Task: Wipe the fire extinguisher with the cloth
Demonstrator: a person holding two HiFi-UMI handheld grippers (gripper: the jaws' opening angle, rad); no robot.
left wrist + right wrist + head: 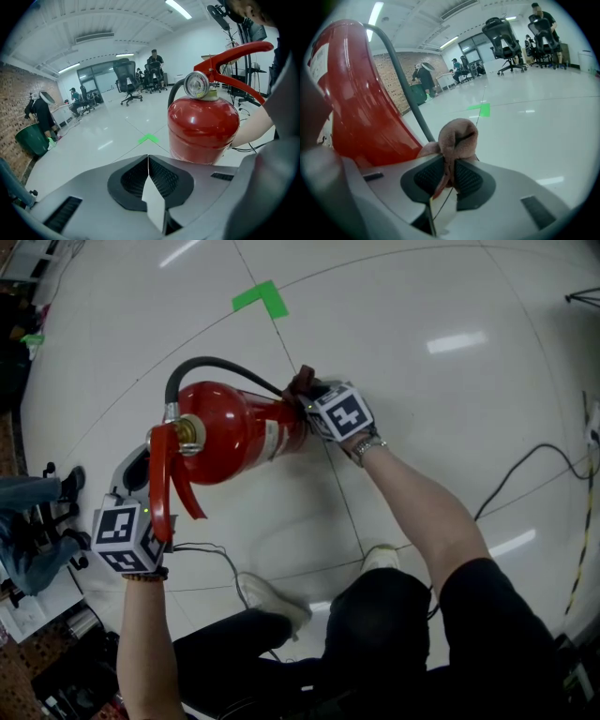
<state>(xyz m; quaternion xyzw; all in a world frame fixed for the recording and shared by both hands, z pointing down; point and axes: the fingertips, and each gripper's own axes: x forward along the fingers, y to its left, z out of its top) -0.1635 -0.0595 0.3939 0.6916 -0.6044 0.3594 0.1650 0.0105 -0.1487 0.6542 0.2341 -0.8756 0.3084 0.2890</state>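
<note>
The red fire extinguisher (239, 427) stands on the white floor, its black hose (211, 364) arching over the top. In the left gripper view the cylinder (204, 124) rises just past the jaws, with a pressure gauge (196, 85) and a red lever (234, 51) above. My left gripper (136, 465) sits beside the lever, shut with nothing between its jaws (148, 157). My right gripper (305, 401) is at the extinguisher's lower body, shut on a pinkish-brown cloth (302, 382). The bunched cloth (457, 133) sticks out past the right gripper (450, 164), close to the red wall (351, 103) and the hose (405, 89).
A green tape mark (261, 299) lies on the floor behind the extinguisher. Black cables (525, 465) run at the right, and a thin wire (216, 554) lies near my shoes (272, 601). Office chairs (126, 79), seated people and a green bin (32, 139) are far back.
</note>
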